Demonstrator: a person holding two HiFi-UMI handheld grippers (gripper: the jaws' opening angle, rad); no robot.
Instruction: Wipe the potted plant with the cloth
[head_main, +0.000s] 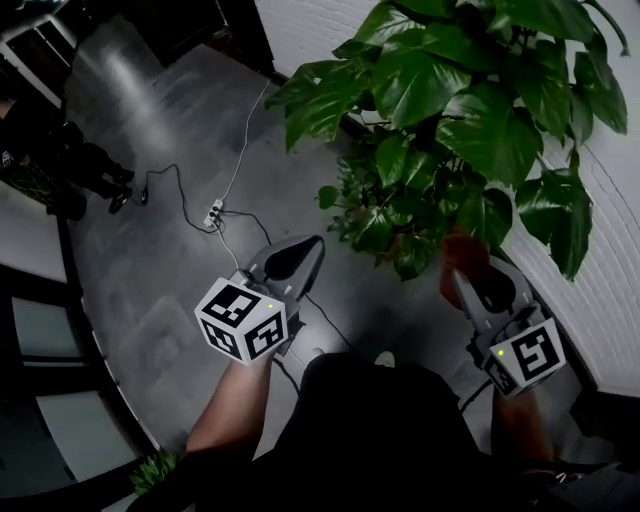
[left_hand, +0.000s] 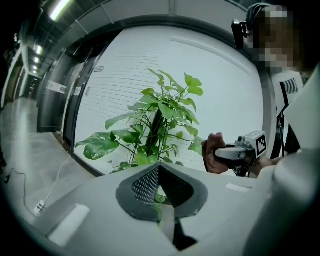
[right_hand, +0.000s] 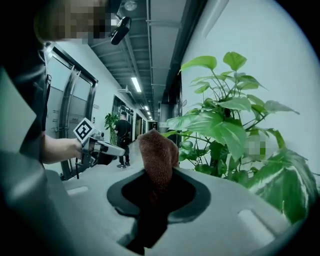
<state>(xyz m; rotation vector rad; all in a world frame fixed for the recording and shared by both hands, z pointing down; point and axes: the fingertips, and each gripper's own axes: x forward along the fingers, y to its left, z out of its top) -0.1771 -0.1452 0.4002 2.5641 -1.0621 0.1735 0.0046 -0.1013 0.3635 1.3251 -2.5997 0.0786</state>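
The potted plant (head_main: 450, 110) spreads broad green leaves over the upper right of the head view; its pot is hidden under the foliage. My right gripper (head_main: 462, 285) is shut on a reddish-brown cloth (head_main: 460, 250), just below the lowest leaves. In the right gripper view the cloth (right_hand: 159, 155) stands up out of the jaws of that gripper (right_hand: 159, 175), with the plant (right_hand: 225, 125) close on the right. My left gripper (head_main: 305, 250) is shut and empty, left of the plant and clear of the leaves. The left gripper view shows its closed tips (left_hand: 159, 167), the plant (left_hand: 157, 125) ahead and the cloth (left_hand: 212, 155) at right.
A white power strip (head_main: 213, 213) and its cables lie on the grey floor left of the plant. A white brick wall (head_main: 310, 30) stands behind the plant. A person (right_hand: 121, 137) stands far down the corridor. Dark objects (head_main: 90, 170) sit at the left by glass doors.
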